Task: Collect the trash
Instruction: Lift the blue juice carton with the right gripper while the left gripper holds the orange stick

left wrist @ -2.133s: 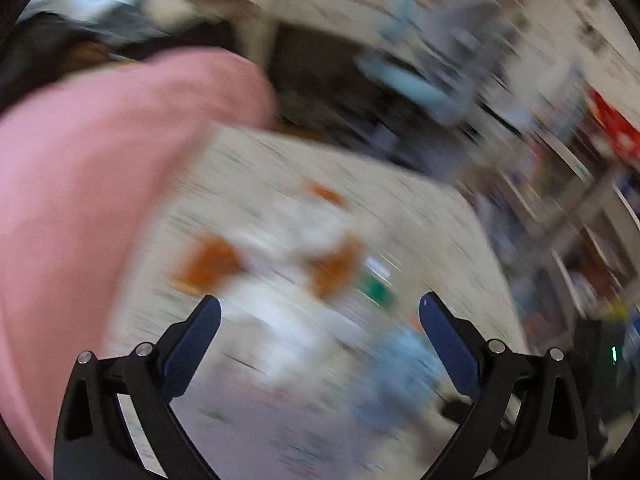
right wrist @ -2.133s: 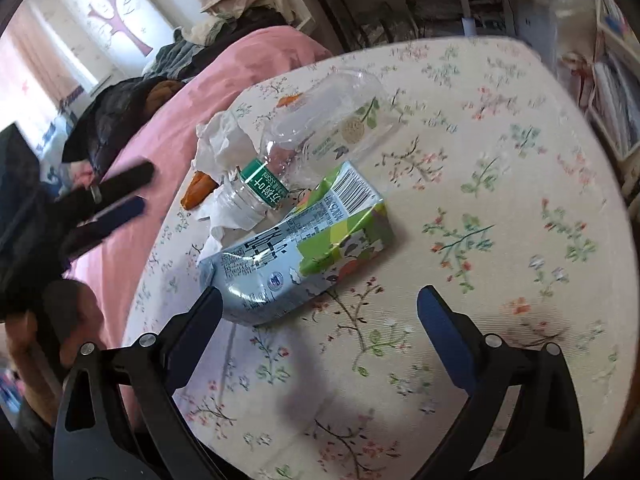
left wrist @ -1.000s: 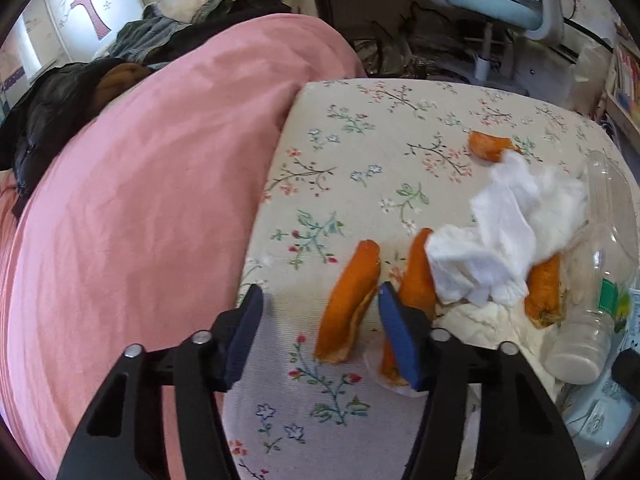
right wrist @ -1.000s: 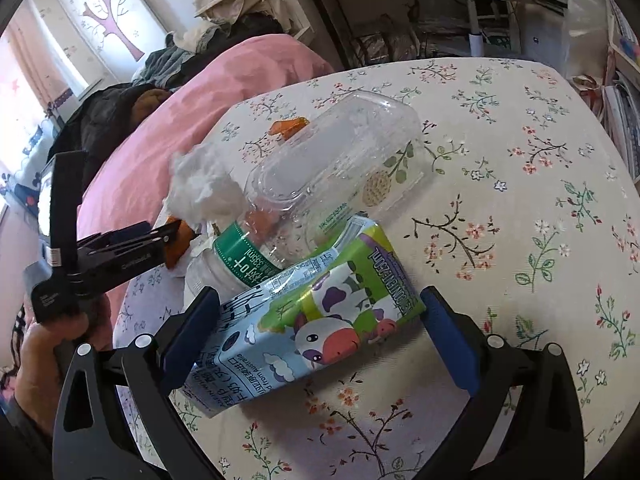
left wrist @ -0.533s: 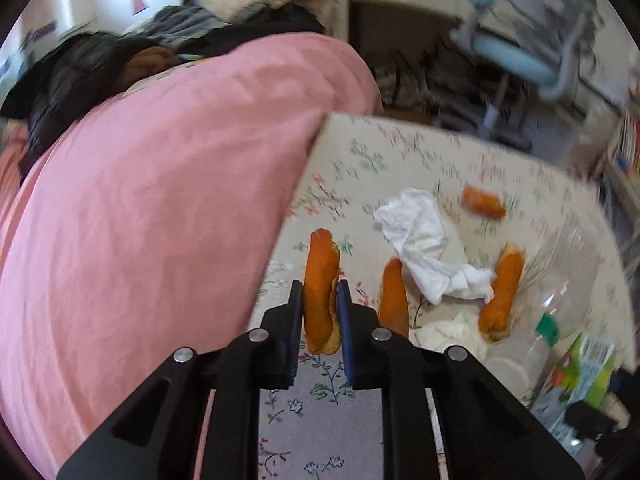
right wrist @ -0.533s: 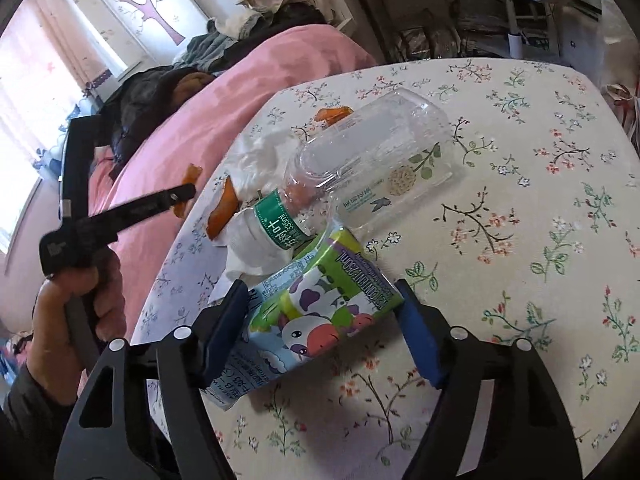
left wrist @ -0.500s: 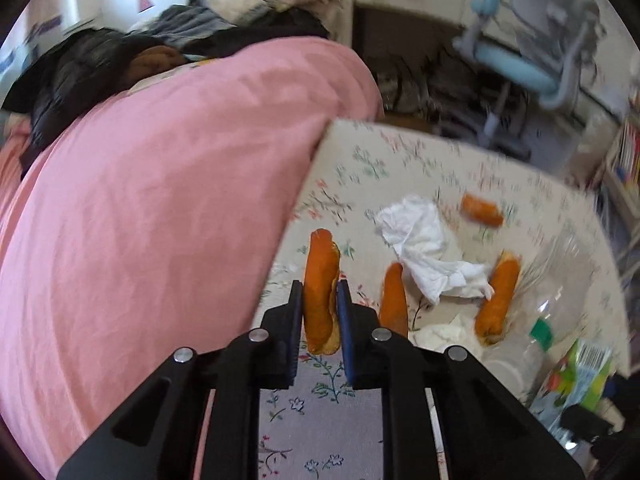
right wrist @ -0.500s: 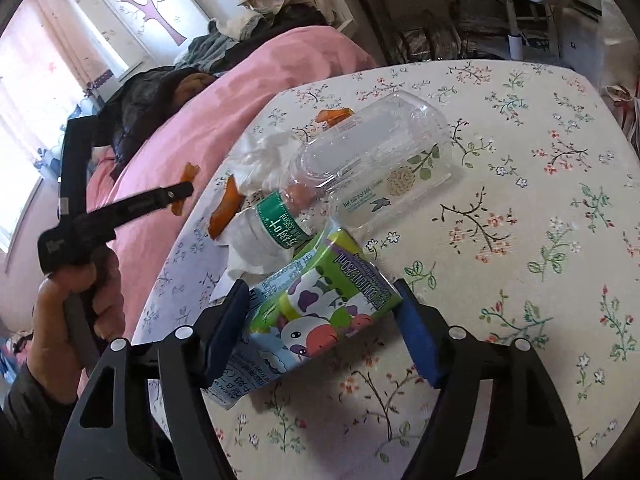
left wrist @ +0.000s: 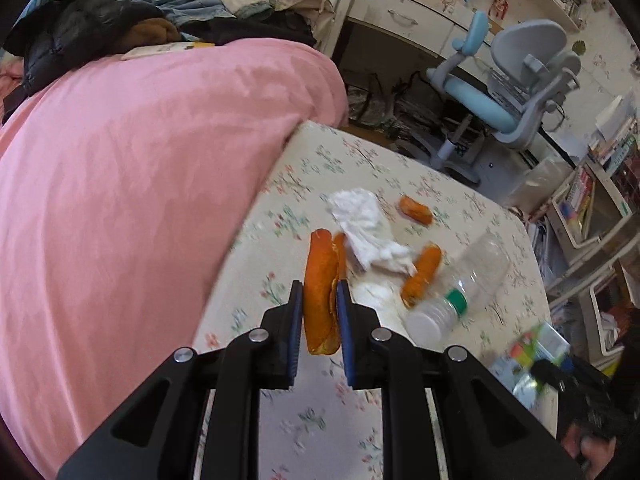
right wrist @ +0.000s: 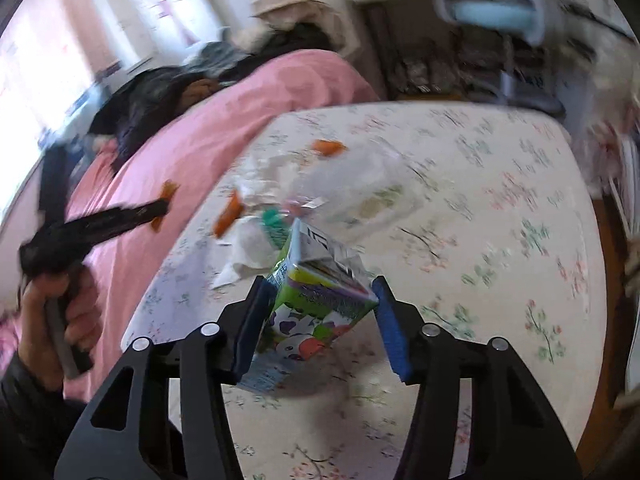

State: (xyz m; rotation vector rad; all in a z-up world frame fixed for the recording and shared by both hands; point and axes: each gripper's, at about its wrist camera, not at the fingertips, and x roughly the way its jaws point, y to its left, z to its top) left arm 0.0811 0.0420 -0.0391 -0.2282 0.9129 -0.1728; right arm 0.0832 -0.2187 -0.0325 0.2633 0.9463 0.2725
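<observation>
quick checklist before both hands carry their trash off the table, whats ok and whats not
1. Left gripper shut on the orange peel: ok, both pads clamp it.
2. Peel clear of the table: ok; in the right wrist view it hangs over the pink bedding.
3. Right gripper holding the milk carton: ok, pads on both sides, jaws closing.
4. Carton sits straight: not ok, it is tilted between the pads.
5. Table cleared: not ok; tissue, plastic bottle and more peels remain.
6. Bin to drop into: cannot tell, none in view.
</observation>
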